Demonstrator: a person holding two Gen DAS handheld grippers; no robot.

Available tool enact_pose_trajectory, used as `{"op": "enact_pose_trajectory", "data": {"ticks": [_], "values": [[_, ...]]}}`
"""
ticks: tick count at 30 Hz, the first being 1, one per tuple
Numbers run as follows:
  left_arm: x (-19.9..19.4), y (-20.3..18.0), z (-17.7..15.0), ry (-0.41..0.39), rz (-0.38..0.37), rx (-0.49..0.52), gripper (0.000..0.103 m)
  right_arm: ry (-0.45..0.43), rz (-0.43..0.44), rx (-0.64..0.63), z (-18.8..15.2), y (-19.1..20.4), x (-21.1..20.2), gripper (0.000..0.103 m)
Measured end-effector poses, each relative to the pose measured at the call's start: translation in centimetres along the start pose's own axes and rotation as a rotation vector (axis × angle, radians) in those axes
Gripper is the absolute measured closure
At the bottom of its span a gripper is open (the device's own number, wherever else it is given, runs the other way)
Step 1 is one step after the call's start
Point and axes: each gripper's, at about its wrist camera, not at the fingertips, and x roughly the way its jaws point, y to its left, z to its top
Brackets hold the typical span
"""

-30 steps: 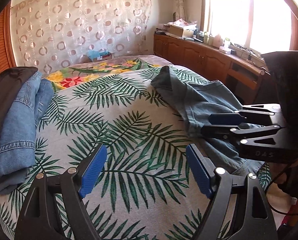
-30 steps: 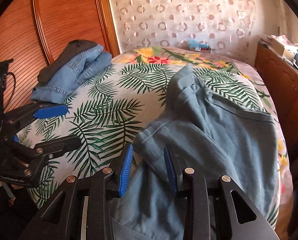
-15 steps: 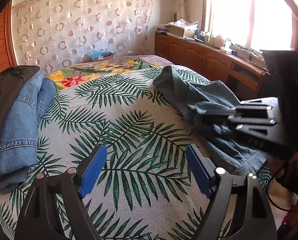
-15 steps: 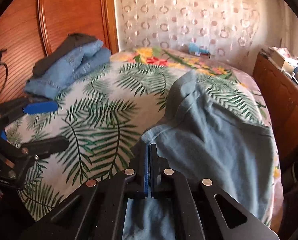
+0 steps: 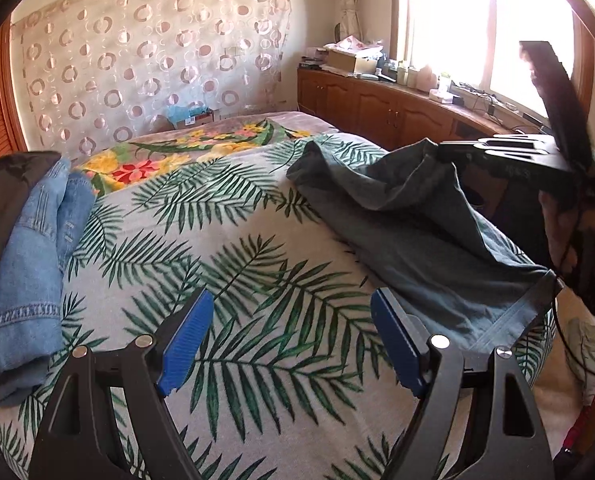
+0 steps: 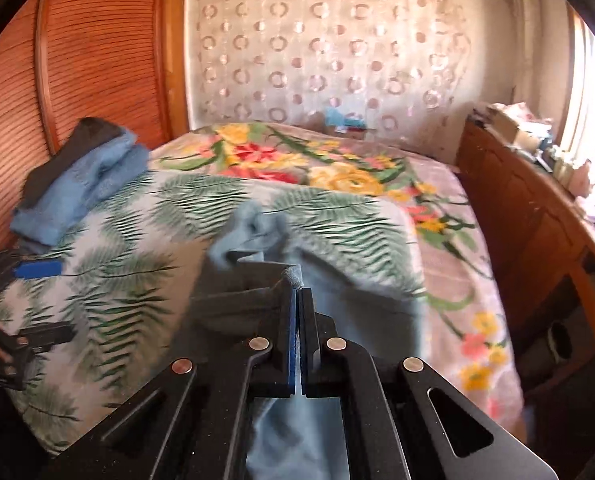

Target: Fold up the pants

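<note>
Right wrist view shows my right gripper pinched tight on an edge of the grey-blue pants, lifting that part off the bed. My left gripper hangs wide apart over bare bedspread, holding nothing, near the pants' hem. The pants lie crumpled along the bed's right side (no fold made yet, I judge). A stack of jeans sits far left, seemingly done.
</note>
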Motion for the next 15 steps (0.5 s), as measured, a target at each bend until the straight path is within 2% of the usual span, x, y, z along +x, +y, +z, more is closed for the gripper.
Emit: {"op": "enact_pose_trajectory", "data": {"ticks": [8,12,15], "values": [[0.1,-0.9,0.2,-0.001,-0.008,0.023,0.021,0.056,-0.084,0.098,0.4,-4.0,2.9,0.102],[0.5,-1.0,0.3,0.009,-0.01,0.023,0.021,0.07,-0.102,0.128,0.2,-4.4,3.5,0.102],[1.1,-1.3,0.5,0.016,-0.014,0.029,0.021,0.055,-0.145,0.152,1.0,-4.5,3.0,0.102]]}}
